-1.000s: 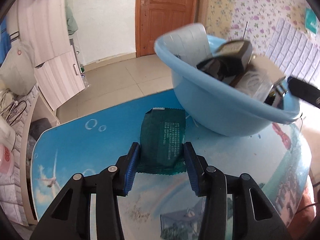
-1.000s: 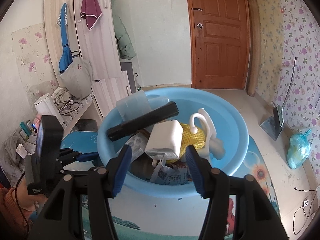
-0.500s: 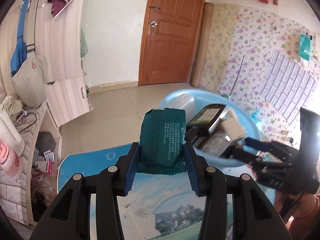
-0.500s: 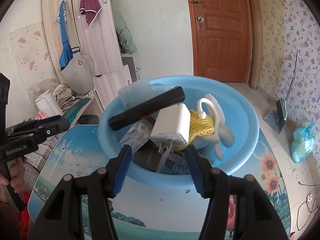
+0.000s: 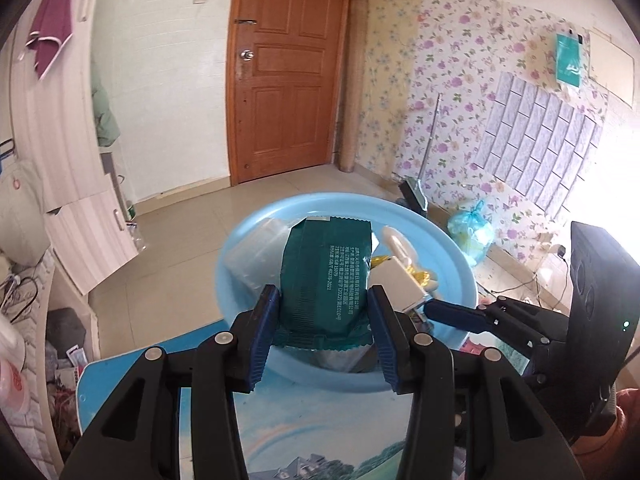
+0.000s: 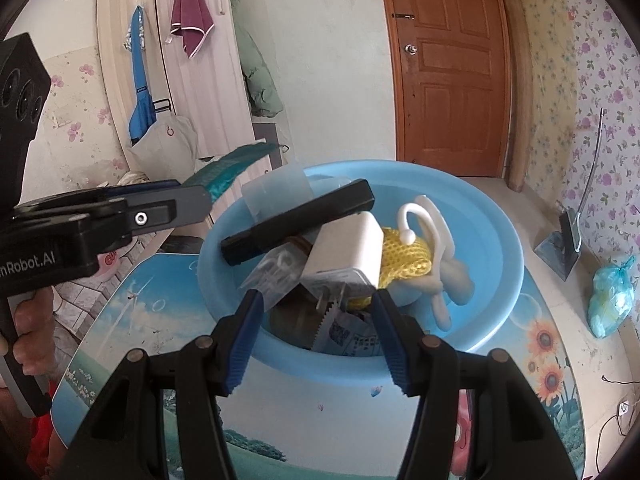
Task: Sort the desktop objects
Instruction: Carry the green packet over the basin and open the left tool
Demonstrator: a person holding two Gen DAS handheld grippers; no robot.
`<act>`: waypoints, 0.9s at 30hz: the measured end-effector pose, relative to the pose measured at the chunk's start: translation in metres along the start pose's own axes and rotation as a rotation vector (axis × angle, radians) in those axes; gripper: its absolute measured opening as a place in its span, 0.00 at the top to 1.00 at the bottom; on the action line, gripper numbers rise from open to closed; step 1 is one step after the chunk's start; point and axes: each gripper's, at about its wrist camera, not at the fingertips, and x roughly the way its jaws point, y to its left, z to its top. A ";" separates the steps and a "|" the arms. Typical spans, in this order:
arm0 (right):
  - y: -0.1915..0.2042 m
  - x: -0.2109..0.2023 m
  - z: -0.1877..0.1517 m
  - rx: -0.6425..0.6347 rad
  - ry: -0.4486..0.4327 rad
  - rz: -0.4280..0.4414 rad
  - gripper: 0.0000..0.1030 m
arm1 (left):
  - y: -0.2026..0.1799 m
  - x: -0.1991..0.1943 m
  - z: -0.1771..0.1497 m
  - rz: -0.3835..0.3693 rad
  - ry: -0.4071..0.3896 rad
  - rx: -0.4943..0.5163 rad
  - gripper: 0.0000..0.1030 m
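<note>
My left gripper (image 5: 323, 295) is shut on a dark green snack packet (image 5: 325, 264), held upright in the air over the near rim of the light blue basin (image 5: 256, 236). From the right wrist view the packet (image 6: 232, 164) sticks out of the left gripper (image 6: 202, 200) above the basin's left side (image 6: 212, 248). My right gripper (image 6: 316, 304) stands open at the basin's near rim with nothing between its fingers. Inside the basin lie a black bar-shaped device (image 6: 296, 220), a white charger (image 6: 348, 244), yellow mesh (image 6: 404, 256), a white hooked plastic piece (image 6: 436, 280) and a clear cup (image 6: 276, 192).
The basin stands on a small table with a landscape print (image 6: 160, 300). A dustpan (image 6: 560, 248) and a blue plastic bag (image 6: 612, 296) sit on the floor to the right. A hand (image 6: 32, 340) grips the left gripper's handle. Wardrobe and a brown door stand behind.
The left gripper has lifted the green packet off the table and carried it up over the basin. The right gripper has stayed where it was.
</note>
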 end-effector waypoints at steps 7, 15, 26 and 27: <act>-0.011 0.000 -0.001 0.011 -0.022 -0.001 0.46 | -0.027 0.030 -0.001 -0.055 0.059 0.060 0.33; -0.017 0.000 0.003 0.023 -0.022 0.004 0.46 | -0.030 0.012 -0.006 -0.063 0.024 0.077 0.18; -0.005 -0.017 0.005 0.010 -0.082 0.034 0.33 | 0.032 -0.010 -0.027 0.022 0.030 -0.074 0.15; -0.002 -0.019 0.006 0.003 -0.090 0.036 0.32 | 0.037 -0.011 -0.030 0.024 0.033 -0.087 0.15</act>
